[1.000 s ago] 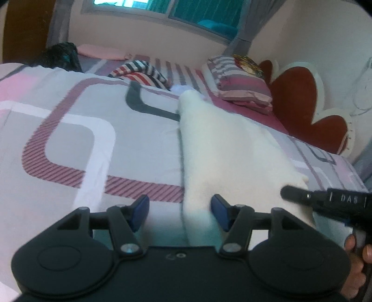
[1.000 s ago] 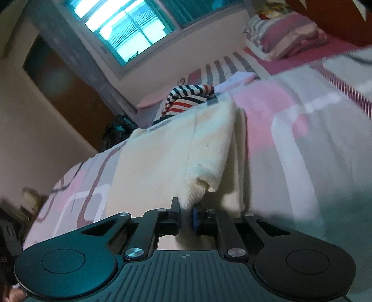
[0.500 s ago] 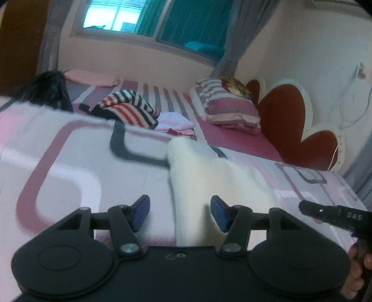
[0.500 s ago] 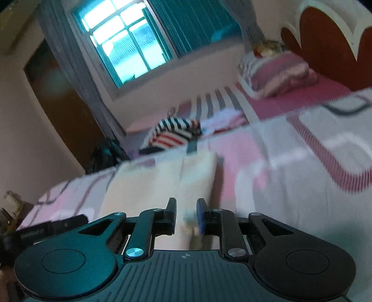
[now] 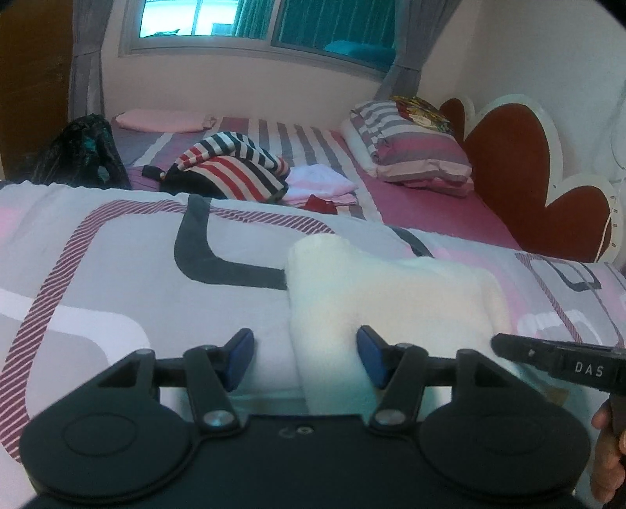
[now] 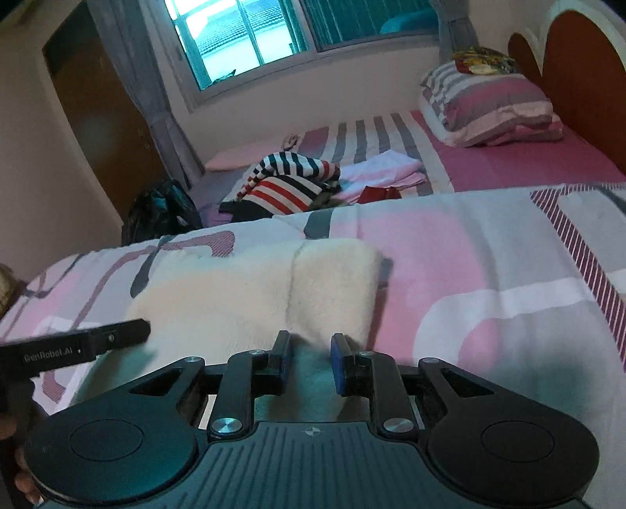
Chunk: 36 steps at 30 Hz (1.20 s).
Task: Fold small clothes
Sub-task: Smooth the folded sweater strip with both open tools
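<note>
Left gripper point(image 5: 304, 358): jaws stand wide and are opening. The near edge of the folded cream garment point(image 5: 387, 301) lies between them, closer to the right pad; neither pad presses on it.

Right gripper point(image 6: 309, 362): jaws narrow, with a clear gap. The near end of the cream garment point(image 6: 274, 297) lies just ahead of and below the gap; no pad grips it.

The garment rests flat on the patterned bedspread point(image 5: 117, 282), folded into 2 lengthwise panels; that seam shows only in the right wrist view.

The left wrist view alone shows the other gripper's black side bar, lettered "DAS" point(image 5: 587, 369), to the right of its jaws, with fingers point(image 5: 606, 450) beneath. The right wrist view alone shows a bar reading "GenRobot.AI" point(image 6: 49, 351), left of its jaws.

Farther off, both views show a striped garment point(image 5: 231, 168), pink folded clothes point(image 5: 321, 186), a striped pillow point(image 5: 411, 148), a dark bag point(image 5: 82, 152) and a window point(image 5: 234, 19).
</note>
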Tool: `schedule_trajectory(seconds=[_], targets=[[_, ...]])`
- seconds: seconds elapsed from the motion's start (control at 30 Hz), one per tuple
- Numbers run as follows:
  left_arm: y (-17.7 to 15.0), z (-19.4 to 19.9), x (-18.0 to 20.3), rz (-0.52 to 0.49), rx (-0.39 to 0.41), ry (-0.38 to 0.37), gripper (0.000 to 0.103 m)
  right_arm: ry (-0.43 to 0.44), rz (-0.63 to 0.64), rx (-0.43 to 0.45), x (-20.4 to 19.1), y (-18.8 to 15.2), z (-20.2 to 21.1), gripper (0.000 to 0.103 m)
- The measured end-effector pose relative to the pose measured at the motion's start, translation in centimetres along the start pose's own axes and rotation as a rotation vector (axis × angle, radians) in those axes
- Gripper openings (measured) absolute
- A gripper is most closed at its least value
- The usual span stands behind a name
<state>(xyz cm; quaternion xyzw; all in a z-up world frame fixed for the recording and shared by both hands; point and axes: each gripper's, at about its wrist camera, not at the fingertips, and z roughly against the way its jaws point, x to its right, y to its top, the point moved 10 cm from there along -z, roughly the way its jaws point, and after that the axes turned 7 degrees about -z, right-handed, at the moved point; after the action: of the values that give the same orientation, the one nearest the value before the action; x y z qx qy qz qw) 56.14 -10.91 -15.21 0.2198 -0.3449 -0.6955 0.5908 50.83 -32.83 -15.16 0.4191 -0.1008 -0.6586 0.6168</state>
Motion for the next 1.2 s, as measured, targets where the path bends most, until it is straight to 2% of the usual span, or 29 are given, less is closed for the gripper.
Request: schedule_trajectory(seconds=[0.1, 0.17, 0.3, 0.4, 0.47, 0.73, 1.07, 1.2], targets=[[0.0, 2.5, 0.3, -0.008, 0.027, -0.026, 0.063, -0.024, 0.030, 0.025, -0.8, 0.2, 1.8, 0.020], [-0.9, 4.5, 1.0, -0.036, 0.048, -0.057, 0.061, -0.006, 0.077, 0.036, -2.1, -0.5, 3.7, 0.020], [-4.3, 5.9, 2.3, -0.103, 0.003, -0.059, 0.059, 0.036, 0.174, 0.000, -4.5, -3.6, 5.5, 0.020], [-6.7, 5.8, 2.7, -0.095, -0.047, -0.059, 0.060, 0.012, 0.213, -0.044, -4.9, -5.9, 5.3, 0.020], [-7.8, 6.4, 2.7, -0.079, -0.050, -0.057, 0.066, 0.008, 0.202, -0.057, -4.8, -7.1, 5.7, 0.020], [-9.8, 8.7, 3.8, -0.115, -0.064, -0.047, 0.066, -0.024, 0.208, -0.090, -4.7, -11.5, 9.0, 0.020], [-11.2, 10.2, 4.5, -0.157, -0.088, -0.049, 0.065, -0.070, 0.178, -0.099, -4.9, -13.5, 10.6, 0.020], [-11.1, 10.8, 4.7, -0.164, -0.082, -0.056, 0.065, -0.068, 0.145, -0.038, -5.4, -12.4, 12.3, 0.020]])
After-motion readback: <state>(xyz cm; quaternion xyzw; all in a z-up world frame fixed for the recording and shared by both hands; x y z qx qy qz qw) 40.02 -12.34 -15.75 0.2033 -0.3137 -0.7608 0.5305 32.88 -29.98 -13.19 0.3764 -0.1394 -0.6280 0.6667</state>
